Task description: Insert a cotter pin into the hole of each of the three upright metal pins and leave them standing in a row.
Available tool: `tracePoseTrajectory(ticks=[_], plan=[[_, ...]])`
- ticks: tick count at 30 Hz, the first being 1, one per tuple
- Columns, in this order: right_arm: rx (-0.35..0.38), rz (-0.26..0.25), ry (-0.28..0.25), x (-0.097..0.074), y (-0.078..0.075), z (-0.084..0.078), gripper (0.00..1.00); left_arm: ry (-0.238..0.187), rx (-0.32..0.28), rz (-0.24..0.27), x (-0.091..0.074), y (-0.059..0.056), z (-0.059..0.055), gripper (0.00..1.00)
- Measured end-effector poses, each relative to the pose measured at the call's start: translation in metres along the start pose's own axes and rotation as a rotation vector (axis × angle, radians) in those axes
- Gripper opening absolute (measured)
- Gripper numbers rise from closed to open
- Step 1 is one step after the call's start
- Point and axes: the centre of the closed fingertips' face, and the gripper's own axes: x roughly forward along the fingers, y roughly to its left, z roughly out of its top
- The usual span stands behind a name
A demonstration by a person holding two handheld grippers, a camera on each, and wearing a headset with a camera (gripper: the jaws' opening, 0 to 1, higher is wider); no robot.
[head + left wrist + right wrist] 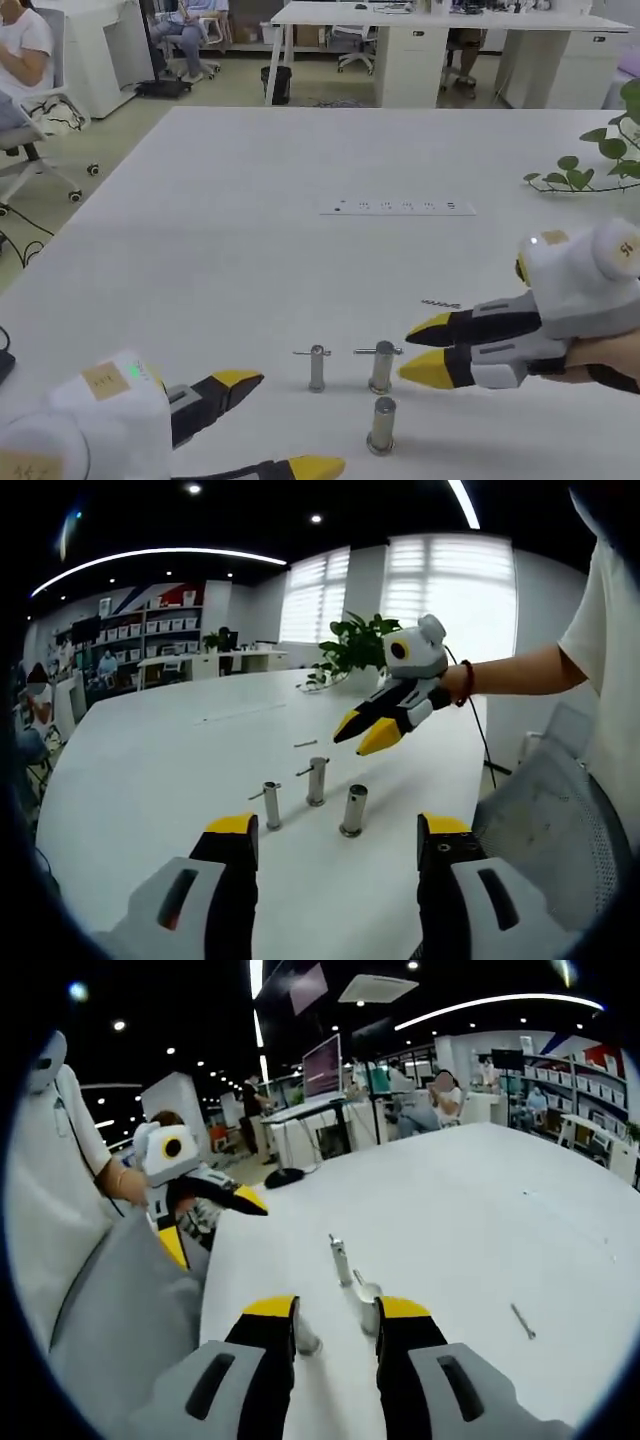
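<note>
Lower centre: left pin (317, 370) and mid pin (381, 368), each w/ cotter through; front pin (380, 427) bare. Loose cotter (440, 303) on table (250, 230), up-right. R gripper (406, 353) just right of mid pin, part open, empty. L gripper (300, 420) lower left, wide open, empty.

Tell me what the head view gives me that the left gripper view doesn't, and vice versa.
Head view: the left gripper from outside, jaws open, and a black bin on the floor. Left gripper view: the person's white sleeve and forearm behind the right gripper, plus bright windows. Both: two metal pins carrying cotter pins, one bare pin, a loose cotter pin on the table, and the open right gripper.
</note>
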Motion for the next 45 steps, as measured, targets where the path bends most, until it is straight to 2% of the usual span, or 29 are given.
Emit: tracePoseTrajectory(ticks=[2,5,11,15,22,28,37,40,45], plan=[[0.012,-0.017,0.002,-0.003,-0.006,0.000,0.32,-0.002,-0.001,0.001,0.000,0.000,0.000,0.64],[-0.005,-0.071,0.043,-0.009,-0.022,-0.005,0.31,-0.002,0.000,0.004,0.001,0.000,0.001,0.64],[-0.021,-0.116,0.081,-0.015,-0.044,-0.008,0.30,0.000,-0.005,0.007,0.001,0.001,-0.001,0.63],[-0.048,-0.159,0.145,-0.019,-0.063,-0.016,0.29,0.002,0.002,0.015,0.002,0.003,-0.002,0.63],[-0.099,-0.188,0.230,-0.020,-0.091,-0.025,0.27,0.006,0.016,0.024,0.003,0.005,-0.003,0.62],[-0.102,-0.219,0.309,-0.021,-0.114,-0.034,0.27,0.010,0.032,0.034,0.005,0.009,-0.003,0.62],[-0.084,-0.241,0.382,-0.017,-0.143,-0.048,0.26,0.014,0.021,0.038,0.007,0.011,-0.006,0.62],[-0.099,-0.241,0.416,-0.016,-0.151,-0.055,0.24,0.007,0.009,0.039,0.008,0.011,-0.005,0.62],[-0.099,-0.240,0.433,-0.012,-0.161,-0.061,0.23,0.011,0.007,0.036,0.008,0.011,-0.008,0.63]])
